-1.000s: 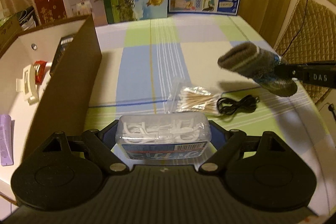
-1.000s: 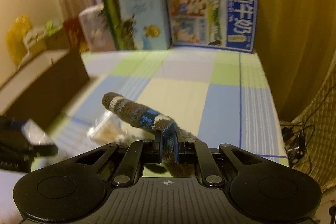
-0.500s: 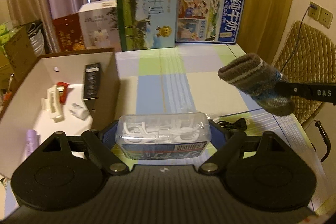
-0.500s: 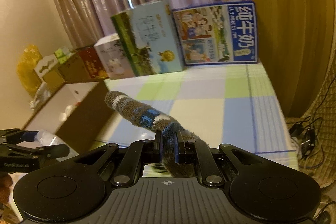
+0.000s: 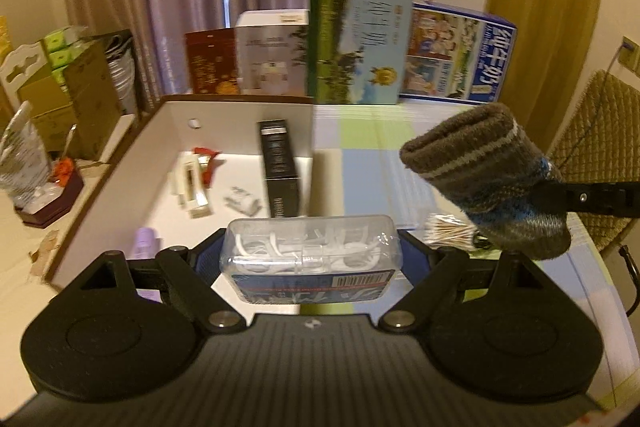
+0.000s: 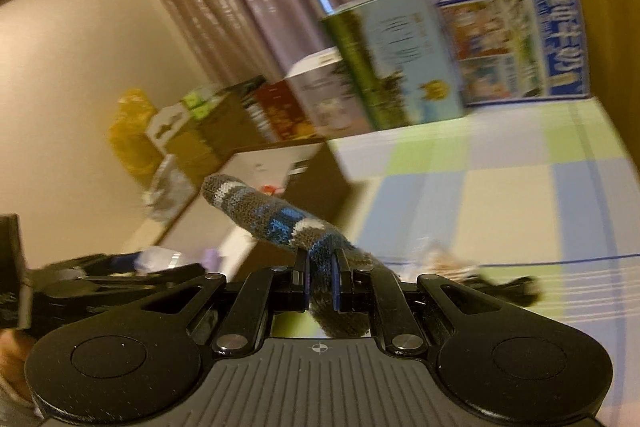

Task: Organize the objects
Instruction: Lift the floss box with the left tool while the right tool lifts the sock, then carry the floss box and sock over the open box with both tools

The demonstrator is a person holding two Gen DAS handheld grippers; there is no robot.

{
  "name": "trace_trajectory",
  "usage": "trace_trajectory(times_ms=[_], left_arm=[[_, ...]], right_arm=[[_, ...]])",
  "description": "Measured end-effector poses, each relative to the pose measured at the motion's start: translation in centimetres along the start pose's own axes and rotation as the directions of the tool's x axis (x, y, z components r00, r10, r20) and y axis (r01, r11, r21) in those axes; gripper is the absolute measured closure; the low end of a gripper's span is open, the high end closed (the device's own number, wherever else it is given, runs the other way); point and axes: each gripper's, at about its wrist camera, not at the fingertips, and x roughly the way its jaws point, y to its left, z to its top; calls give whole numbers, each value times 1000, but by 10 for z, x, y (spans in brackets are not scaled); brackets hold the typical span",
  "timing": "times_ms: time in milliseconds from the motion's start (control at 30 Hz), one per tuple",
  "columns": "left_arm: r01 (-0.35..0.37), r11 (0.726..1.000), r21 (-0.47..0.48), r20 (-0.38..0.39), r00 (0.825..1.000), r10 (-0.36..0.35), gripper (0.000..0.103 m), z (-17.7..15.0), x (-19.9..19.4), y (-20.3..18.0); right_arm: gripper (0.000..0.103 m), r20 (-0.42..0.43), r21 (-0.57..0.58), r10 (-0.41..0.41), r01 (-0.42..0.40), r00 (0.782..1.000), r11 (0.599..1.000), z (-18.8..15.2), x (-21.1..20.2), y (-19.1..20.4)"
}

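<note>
My left gripper [image 5: 310, 259] is shut on a clear plastic box of white floss picks [image 5: 310, 253] and holds it in the air over the near right corner of an open cardboard box [image 5: 120, 167]. My right gripper [image 6: 320, 277] is shut on a grey-brown sock with blue and white stripes [image 6: 260, 215]. The sock [image 5: 488, 179] also shows at the right of the left wrist view, raised above the table. A bag of cotton swabs [image 5: 448, 233] lies on the checked tablecloth [image 5: 360, 167] below the sock.
The cardboard box holds a black carton [image 5: 278, 167], a white clip-like item [image 5: 190, 183], a red item [image 5: 206, 153], a small white piece [image 5: 242, 201] and a purple tube [image 5: 144, 241]. Upright cartons [image 5: 358, 39] line the table's far edge. A wicker chair [image 5: 592, 155] stands to the right.
Both grippers have risen and moved left toward the cardboard box with their loads. The box interior has come into fuller view; the swabs and black cable have dropped below the left gripper.
</note>
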Motion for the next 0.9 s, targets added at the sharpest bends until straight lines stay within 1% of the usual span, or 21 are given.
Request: trace_trajectory(times_ms=[133,300,467,567,633,700,800,900], left_arm=[[-33,999,-19,5,999,33,19,-2,-8,26],[-68,997,-35,-5,998,68,19,-3,-10,57],[-96,995,-32,-20,995,96,19,-3,-9,88],[-106,994,-29,-29,994,106,19,-1,-4,104],[-111,993,-27,-39,993,110,19,0,1,114],[-109,994,-23,-49,993,108,19,0,6,123],[-105,994,-11,-71,992,104,19,-2,17,136],[-94,996,1,-93,991,94,19,-4,27,145]], right_arm=[[96,-26,10,73,-73,997,997,1,19,27],[96,-63,25,143,-142,988,990,4,49,61],[96,-95,84,204,-196,974,977,6,85,89],[96,-113,119,227,-214,967,970,8,106,103],[96,-134,152,233,-212,963,965,7,121,110],[96,-162,176,220,-191,962,966,5,137,116],[96,-203,197,171,-131,964,972,3,159,120],[96,-248,211,127,-74,960,975,-2,180,121]])
